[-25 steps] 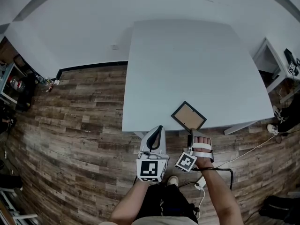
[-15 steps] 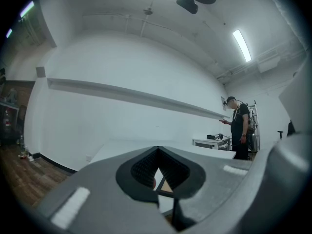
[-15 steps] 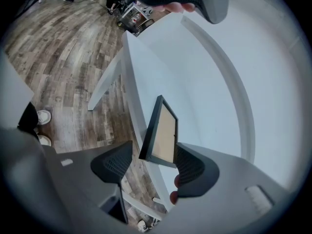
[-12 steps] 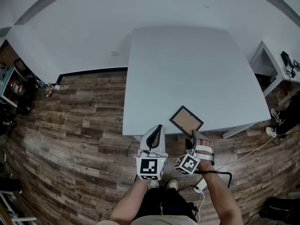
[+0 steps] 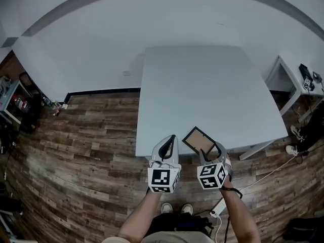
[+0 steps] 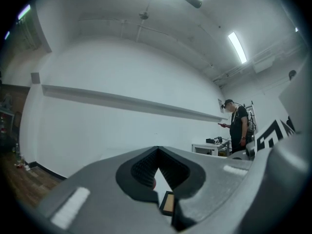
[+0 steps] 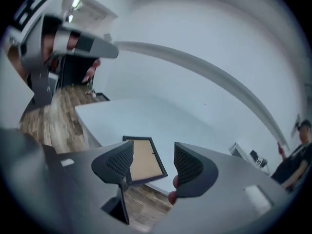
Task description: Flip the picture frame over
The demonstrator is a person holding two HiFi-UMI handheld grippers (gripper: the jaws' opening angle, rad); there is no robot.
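Holds the right gripper [image 5: 211,152] just off the near edge of the white surface [image 5: 202,85], tilted downward, fingers [image 7: 187,167] spread wide and gripping nothing. Just been opening, then drawing in a trace. Looks through that gap onto the picture frame [image 7: 141,160], beyond and below the fingertips and touching neither one. Lies flat there, brown backing up inside a dark rim, close to the near edge of the surface and turned cornerwise to it. Seen from the head view, sits just ahead of the right fingers, and ahead and to the right of the left gripper [image 5: 171,140]. Holds that left gripper level beside the right one, fingers [image 6: 145,167] closed tip to tip on nothing.
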